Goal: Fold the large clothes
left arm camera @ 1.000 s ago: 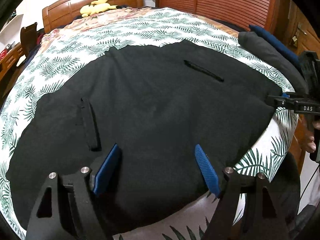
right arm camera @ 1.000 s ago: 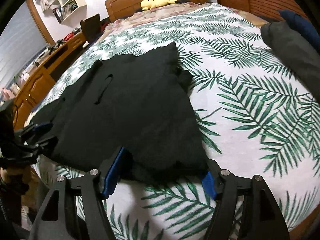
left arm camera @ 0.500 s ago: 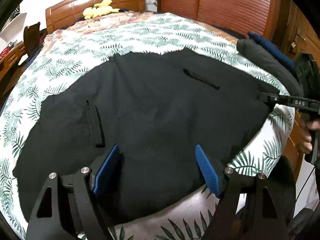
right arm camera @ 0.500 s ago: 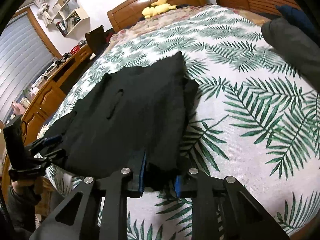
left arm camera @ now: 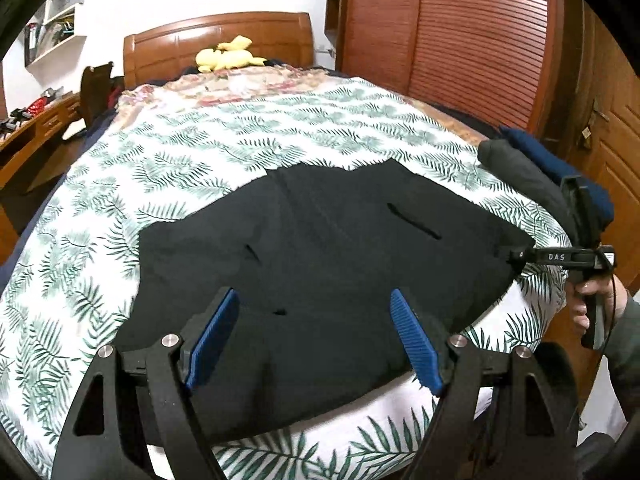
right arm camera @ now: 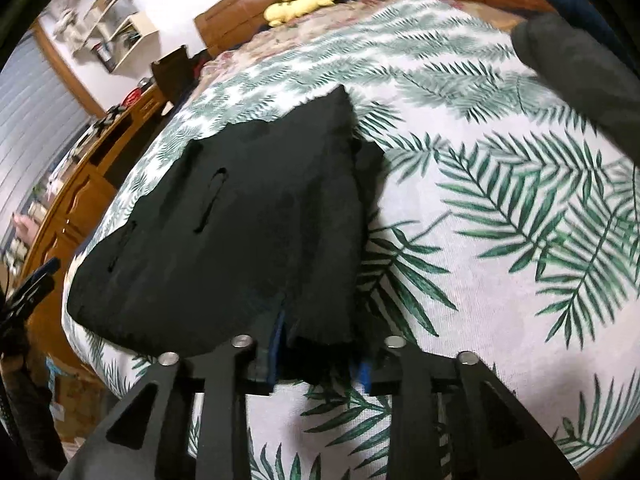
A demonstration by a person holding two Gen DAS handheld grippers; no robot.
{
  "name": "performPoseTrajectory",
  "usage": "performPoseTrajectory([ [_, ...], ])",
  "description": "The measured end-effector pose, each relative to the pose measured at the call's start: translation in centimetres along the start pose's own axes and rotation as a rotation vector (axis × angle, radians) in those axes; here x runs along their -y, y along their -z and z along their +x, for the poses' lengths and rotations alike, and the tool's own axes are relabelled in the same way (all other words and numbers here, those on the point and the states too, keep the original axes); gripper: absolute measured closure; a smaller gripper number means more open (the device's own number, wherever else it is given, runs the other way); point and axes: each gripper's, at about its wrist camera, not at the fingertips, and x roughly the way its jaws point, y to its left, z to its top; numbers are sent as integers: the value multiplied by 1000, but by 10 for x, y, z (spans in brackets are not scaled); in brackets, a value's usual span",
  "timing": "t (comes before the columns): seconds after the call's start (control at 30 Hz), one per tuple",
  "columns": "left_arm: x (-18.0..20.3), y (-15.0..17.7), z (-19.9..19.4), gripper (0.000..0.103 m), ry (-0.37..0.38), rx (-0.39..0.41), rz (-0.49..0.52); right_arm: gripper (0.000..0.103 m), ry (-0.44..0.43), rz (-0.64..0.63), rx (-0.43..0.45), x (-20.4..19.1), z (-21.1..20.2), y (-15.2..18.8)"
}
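Across the foot of the bed (left arm camera: 280, 128), on its white sheet printed with green palm fronds, lies the black garment (left arm camera: 328, 264), spread flat with its near hem hanging just past the mattress edge. Two narrow slit openings show in the cloth, one toward each side. Over the garment's near edge hovers the left gripper (left arm camera: 314, 336), its blue-padded fingers (left arm camera: 212, 334) spread wide apart with dark fabric showing between them and nothing caught. At the garment's right corner, the right gripper (right arm camera: 318, 368) is clenched on a bunched fold of the black cloth, blue pads barely showing on either side of the fabric; from the left wrist view, that same tool reaches in from the side, held by the person's hand (left arm camera: 596, 304) just off the bed's edge. Beside the garment, toward the right edge of the bed, rests a rolled grey bundle (left arm camera: 516, 172) with a navy blue item (left arm camera: 560, 168) touching it. Far from the garment, against the wooden headboard (left arm camera: 216, 40), sits a yellow plush toy (left arm camera: 228, 56). Louvred wooden wardrobe doors (left arm camera: 472, 40) stand beyond the bed's right side, and a wooden dresser (right arm camera: 76, 192) runs along its left.
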Motion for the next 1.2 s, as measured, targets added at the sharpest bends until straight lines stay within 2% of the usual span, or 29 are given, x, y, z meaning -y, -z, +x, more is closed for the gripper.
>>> performPoseTrajectory([
  [0.27, -19, 6, -20, 24, -30, 32, -39, 70, -43, 23, -16, 8, 9, -5],
  [0.53, -29, 17, -35, 24, -55, 42, -60, 70, -27, 10, -11, 4, 2, -3],
  [0.7, -32, 27, -48, 24, -67, 53, -72, 79, -23, -13, -2, -3, 0, -2],
  [0.77, -35, 31, -53, 24, -74, 58, -82, 80, 5, -46, 9, -10, -2, -4],
  [0.9, -41, 41, -66, 24, -89, 65, -97, 84, 59, -169, 71, -42, -14, -19],
  [1.03, -46, 56, -84, 24, -101, 82, -123, 87, 25, -244, 144, -81, -33, -40],
  [1.2, -57, 77, -104, 24, -115, 101, -143, 89, -26, -377, 183, -159, -41, -55],
])
